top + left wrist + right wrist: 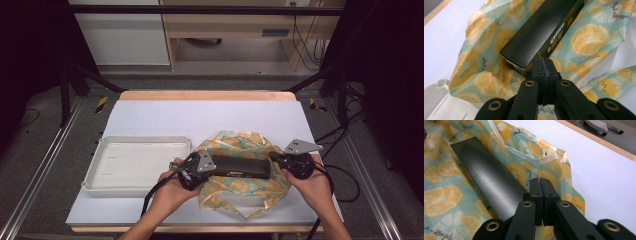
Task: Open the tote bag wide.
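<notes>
A long black box [240, 167] [539, 32] [489, 182] lies across a cloth printed with lemon slices [240, 142] [589, 40] [444, 200], spread on the white table cover. My left gripper [212, 167] [544, 61] sits at the box's left end, its jaws pressed together just off the box's corner and low over the cloth. At the box's right end my right gripper [274, 157] [540, 181] also has its jaws together above the cloth. I cannot tell whether either pair pinches a fold of the cloth.
An empty white tray [100, 170] [439, 100] stands left of the cloth, close to my left hand. The white table cover [200, 115] stretches to a wooden edge at the back. Black cables trail from both grippers off the near edge.
</notes>
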Available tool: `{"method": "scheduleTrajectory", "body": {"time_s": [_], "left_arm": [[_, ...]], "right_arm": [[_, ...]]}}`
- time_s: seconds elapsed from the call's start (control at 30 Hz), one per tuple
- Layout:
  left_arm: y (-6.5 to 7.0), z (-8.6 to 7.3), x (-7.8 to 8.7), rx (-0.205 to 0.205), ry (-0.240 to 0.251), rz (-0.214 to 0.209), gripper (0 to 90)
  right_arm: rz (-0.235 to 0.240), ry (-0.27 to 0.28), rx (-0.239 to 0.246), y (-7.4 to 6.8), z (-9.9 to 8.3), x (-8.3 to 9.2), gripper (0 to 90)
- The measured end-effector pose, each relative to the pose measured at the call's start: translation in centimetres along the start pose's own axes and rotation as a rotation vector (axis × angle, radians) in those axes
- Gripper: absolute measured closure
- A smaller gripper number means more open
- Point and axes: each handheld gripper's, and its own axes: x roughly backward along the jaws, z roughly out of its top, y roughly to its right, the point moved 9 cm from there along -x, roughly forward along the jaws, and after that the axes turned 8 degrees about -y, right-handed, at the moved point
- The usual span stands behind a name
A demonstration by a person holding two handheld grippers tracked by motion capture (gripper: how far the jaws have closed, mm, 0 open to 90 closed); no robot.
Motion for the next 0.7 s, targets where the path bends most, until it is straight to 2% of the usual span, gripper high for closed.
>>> {"method": "scheduleTrajectory", "body": {"time_s": [0.33, 0.57, 0.7], "left_arm": [[0.8, -1.4, -1.7, 0.006, -0.021, 0.007, 90.0], [1.5, -2.5, -3.0, -0.002, -0.046, 0.001, 90.0], [2.0, -3.0, -3.6, -0.006, -0.062, -0.007, 90.0]], "right_arm": [[-0.002, -0.009, -0.018, 1.6, -0.3, -1.4, 89.2], [0.008, -0.051, -0.03, 3.0, -1.0, -3.6, 89.2], [0.024, -0.069, -0.054, 3.6, -1.5, -4.6, 89.4]]}}
